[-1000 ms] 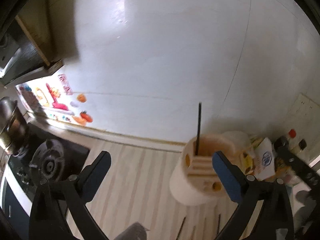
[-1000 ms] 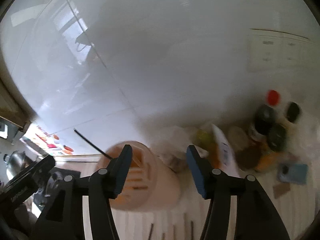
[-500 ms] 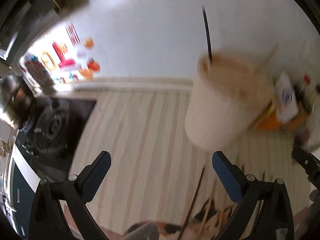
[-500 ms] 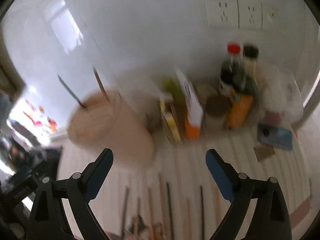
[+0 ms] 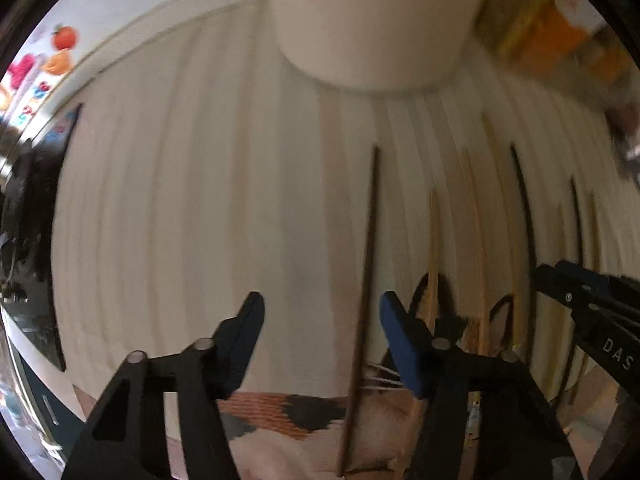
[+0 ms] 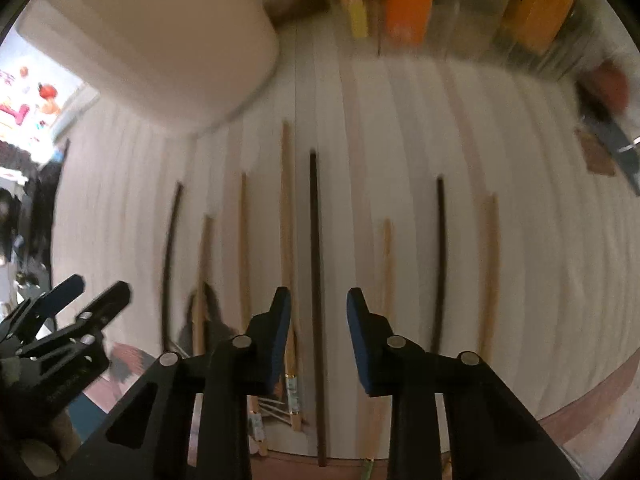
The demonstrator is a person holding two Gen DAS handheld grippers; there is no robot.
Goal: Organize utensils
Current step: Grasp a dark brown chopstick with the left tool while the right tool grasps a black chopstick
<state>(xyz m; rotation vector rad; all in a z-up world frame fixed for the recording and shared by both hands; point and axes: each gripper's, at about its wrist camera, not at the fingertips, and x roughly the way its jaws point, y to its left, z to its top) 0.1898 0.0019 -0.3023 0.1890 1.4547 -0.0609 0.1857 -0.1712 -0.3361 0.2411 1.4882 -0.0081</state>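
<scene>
**Both grippers lowered over the chopstick row, jaws part-closed**

Left gripper [image 5: 322,308] points down at the striped countertop [image 5: 180,208]. Its jaws have just been closing and stand at a medium gap; a dark brown chopstick [image 5: 366,280] lies between them, nearer the right finger, with no pad pressing on it. Right gripper [image 6: 319,304] also points down, jaws just narrowed, straddling a dark chopstick [image 6: 315,248] without visible contact. Further light and dark chopsticks lie roughly parallel on the countertop. The beige utensil holder [image 6: 160,32] stands beyond the chopstick tips. Both views are motion-blurred.
</scene>
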